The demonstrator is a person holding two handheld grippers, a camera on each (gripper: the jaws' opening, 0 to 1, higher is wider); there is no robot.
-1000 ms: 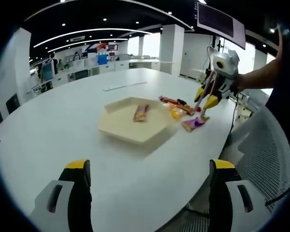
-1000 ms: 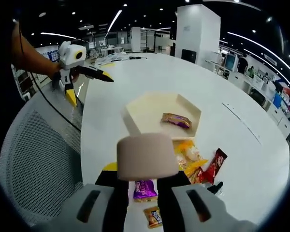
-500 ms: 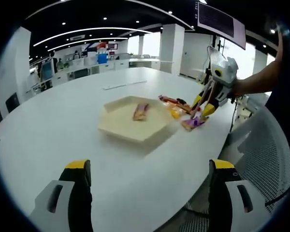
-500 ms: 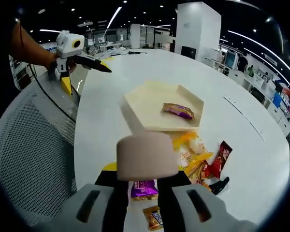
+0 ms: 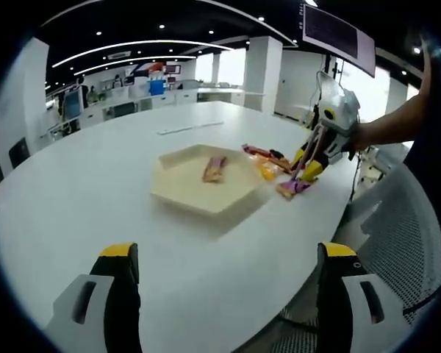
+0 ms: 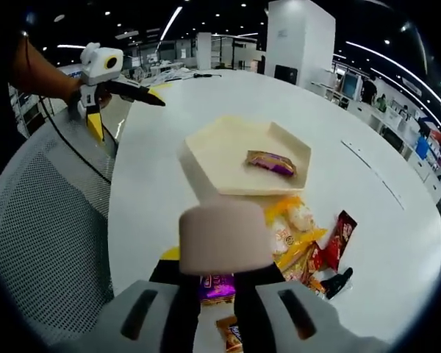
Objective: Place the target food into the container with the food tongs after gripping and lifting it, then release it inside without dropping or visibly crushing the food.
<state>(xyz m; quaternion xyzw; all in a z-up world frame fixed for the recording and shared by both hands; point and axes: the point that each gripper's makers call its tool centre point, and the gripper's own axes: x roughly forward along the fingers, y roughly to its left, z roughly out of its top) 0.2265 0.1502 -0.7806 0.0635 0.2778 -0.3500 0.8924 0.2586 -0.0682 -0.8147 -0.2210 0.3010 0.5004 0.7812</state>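
In the left gripper view, the left claw [image 5: 224, 294] is hovering over the near edge of the white surface [image 5: 95, 198] with its two yellow-tipped jaws standing wide apart and nothing between them. Toward the middle of the surface, a pale hexagonal container [image 5: 198, 187] is resting flat, and one wrapped snack bar [image 5: 214, 169] is lying inside it. Just beside the container's right rim, near the right edge of the surface, a loose cluster of wrapped snacks [image 5: 268, 163] is lying on the surface. The right claw [image 5: 303, 170] is reaching down at the edge of that cluster, held by a hand [image 5: 364, 136], with its tips at a purple packet [image 5: 292, 188]; contact cannot be confirmed from this angle. In the right gripper view, the left claw [image 6: 143, 94] is showing at the far left edge of the surface [image 6: 176, 110], held by a person's arm, beside a grey mesh chair [image 6: 44, 235]. The container [image 6: 206, 158] is sitting in the middle with the snack bar [image 6: 270, 163] inside it near its right wall. Nearer the camera, the yellow packets [image 6: 294, 232] and a red packet [image 6: 339, 237] are lying just outside the container. At the bottom centre, the right claw [image 6: 217, 288] has its jaws drawn close together over the purple packet [image 6: 217, 288], which is showing between them; whether they are clamping it cannot be told.
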